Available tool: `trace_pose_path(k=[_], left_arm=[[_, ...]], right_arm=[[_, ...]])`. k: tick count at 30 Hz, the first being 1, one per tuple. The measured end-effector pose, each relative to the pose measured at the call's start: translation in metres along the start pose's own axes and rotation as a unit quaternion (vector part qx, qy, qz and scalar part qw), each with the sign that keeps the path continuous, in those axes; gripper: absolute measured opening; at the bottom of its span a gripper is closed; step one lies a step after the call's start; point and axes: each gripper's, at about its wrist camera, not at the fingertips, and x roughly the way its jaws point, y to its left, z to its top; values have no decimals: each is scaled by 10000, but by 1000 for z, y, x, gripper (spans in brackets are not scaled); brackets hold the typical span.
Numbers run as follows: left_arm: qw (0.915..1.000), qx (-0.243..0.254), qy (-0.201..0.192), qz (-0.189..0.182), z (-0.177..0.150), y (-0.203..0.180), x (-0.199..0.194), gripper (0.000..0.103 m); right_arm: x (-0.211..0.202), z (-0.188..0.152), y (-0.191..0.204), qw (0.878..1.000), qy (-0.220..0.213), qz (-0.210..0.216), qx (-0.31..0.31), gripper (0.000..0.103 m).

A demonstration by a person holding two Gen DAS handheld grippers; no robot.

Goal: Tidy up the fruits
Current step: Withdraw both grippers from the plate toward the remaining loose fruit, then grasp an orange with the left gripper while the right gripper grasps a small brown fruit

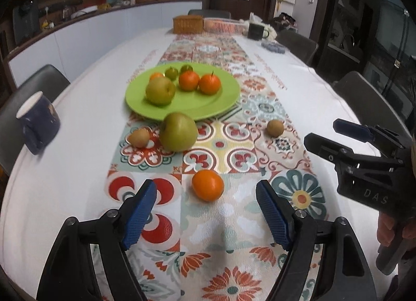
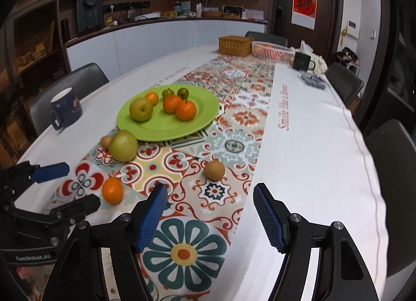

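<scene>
Green plate [image 1: 223,98] on the counter [image 1: 85,124] already carries six fruits: a pear, three oranges, two small green ones. Left to move, by my reading: big green apple [image 1: 178,132] just beside the plate rim, two kiwis [image 1: 140,138] [image 1: 275,127], and a loose orange [image 1: 208,185]. Left claw [image 1: 206,203] spread, empty, orange just ahead; right claw [image 2: 210,205] spread, empty, nearer kiwi [image 2: 214,169] just ahead.
</scene>
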Motion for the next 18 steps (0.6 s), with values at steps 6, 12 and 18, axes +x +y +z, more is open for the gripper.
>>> trace_pose_path(k=[6, 12, 18], left_arm=[[9998, 30, 194, -30, -5, 0, 24, 65], [9995, -26, 292, -127, -4, 3, 38, 50], [9991, -13, 332, -270, -2, 6, 45, 34]], right_arm=[[30, 2, -5, 9997, 205, 69, 152, 65], [53, 4, -9, 9988, 368, 127, 292, 60], [68, 7, -12, 9983, 454, 81, 345, 57]])
